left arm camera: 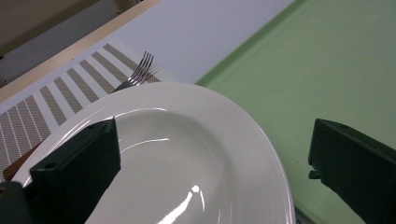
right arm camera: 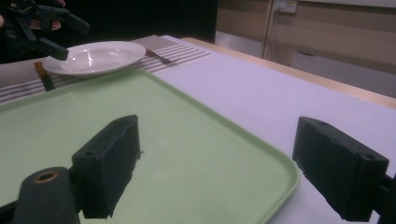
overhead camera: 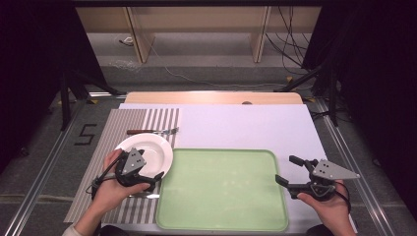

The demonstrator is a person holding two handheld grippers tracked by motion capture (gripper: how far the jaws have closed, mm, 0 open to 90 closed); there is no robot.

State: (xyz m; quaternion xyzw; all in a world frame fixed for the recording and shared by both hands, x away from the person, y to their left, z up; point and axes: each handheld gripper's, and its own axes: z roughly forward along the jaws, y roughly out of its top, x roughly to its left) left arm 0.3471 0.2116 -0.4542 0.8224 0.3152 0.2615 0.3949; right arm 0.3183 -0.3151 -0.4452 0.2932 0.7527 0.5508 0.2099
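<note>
High view: both grippers open, left one at the plate, right one beside the tray

High view shows a white cloth-covered table (overhead camera: pixel 246 125) with a striped grey-and-white placemat (overhead camera: pixel 118 125) at its left and a flat pale green plastic tray (overhead camera: pixel 221 189) in the near middle. Round white ceramic plate (overhead camera: pixel 150 150) sits on the placemat, its right edge just at or over the tray's left rim. Metal fork with a brown wooden handle (overhead camera: pixel 152 131) lies on the placemat just behind the plate, tines pointing right.

Left gripper (overhead camera: pixel 150 169), held in the person's left hand (overhead camera: pixel 110 189), is at the plate's near edge. Left gripper view: jaws wide apart, one black jaw over the plate's bowl, the other out over the green tray; the plate rim runs between them. Nothing clamped; can't tell if a jaw touches the plate.

Right gripper (overhead camera: pixel 290 169), in the right hand (overhead camera: pixel 332 201), is at the tray's right edge, jaws pointing left. Right gripper view: jaws wide apart, empty, one over the tray surface, the other over the white cloth past the tray's rim. Same view shows the plate and left gripper far off across the tray.
</note>
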